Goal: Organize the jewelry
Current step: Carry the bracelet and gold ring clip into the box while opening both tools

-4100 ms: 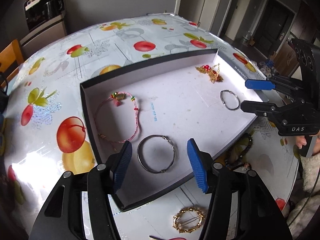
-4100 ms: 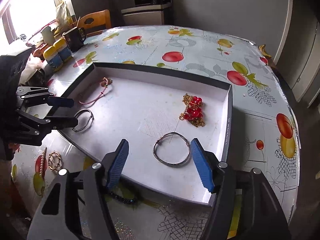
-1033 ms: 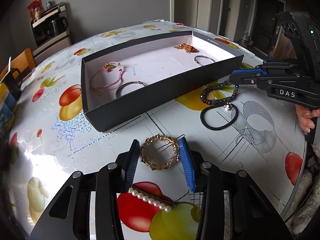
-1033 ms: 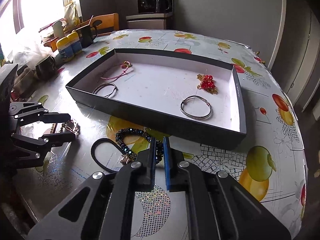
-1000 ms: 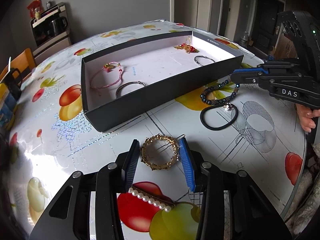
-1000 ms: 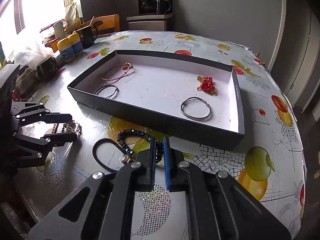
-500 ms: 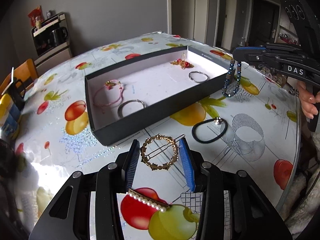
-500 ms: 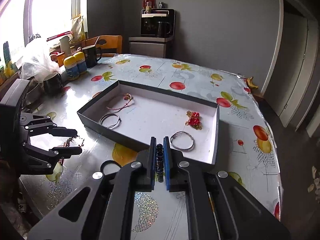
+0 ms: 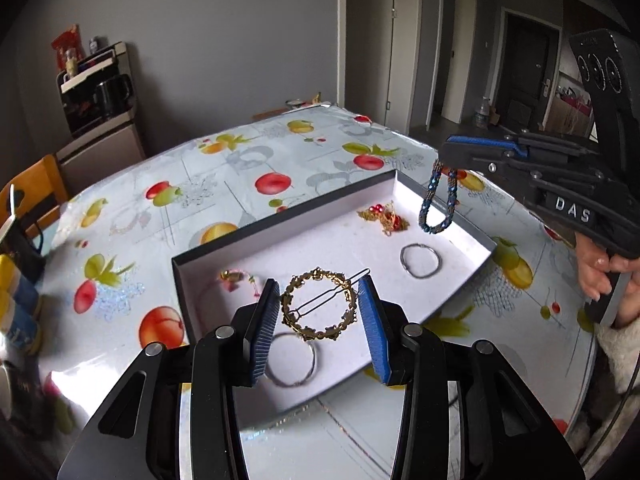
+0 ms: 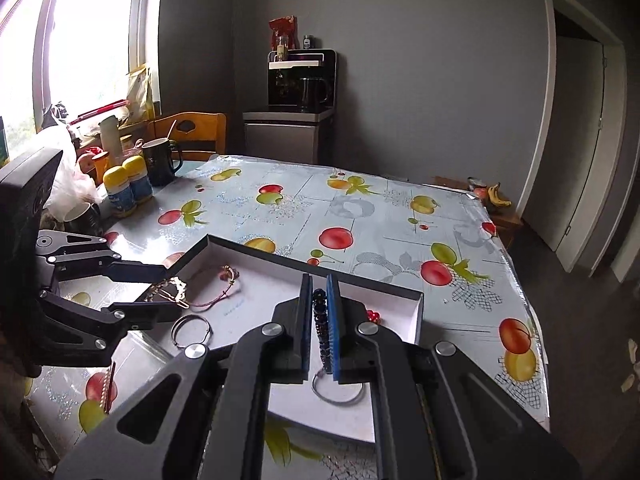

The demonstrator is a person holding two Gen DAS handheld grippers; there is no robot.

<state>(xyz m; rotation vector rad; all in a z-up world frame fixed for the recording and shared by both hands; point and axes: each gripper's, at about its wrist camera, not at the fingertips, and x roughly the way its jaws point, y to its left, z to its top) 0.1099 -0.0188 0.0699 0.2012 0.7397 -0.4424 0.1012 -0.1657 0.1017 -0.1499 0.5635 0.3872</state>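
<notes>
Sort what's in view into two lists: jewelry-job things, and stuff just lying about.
Job: gold ring clip in left gripper; beaded bracelet in right gripper; box; silver bangle.
Lying about: mug; yellow-capped bottles; bananas.

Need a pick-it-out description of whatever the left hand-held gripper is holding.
On the fruit-print tablecloth sits a shallow black tray with a white floor. Above its near edge, the left hand-held gripper clamps a gold ring-shaped hair clip between its blue pads. Unlike the plain silver bangles below, it's studded, with a wire pin across.
</notes>
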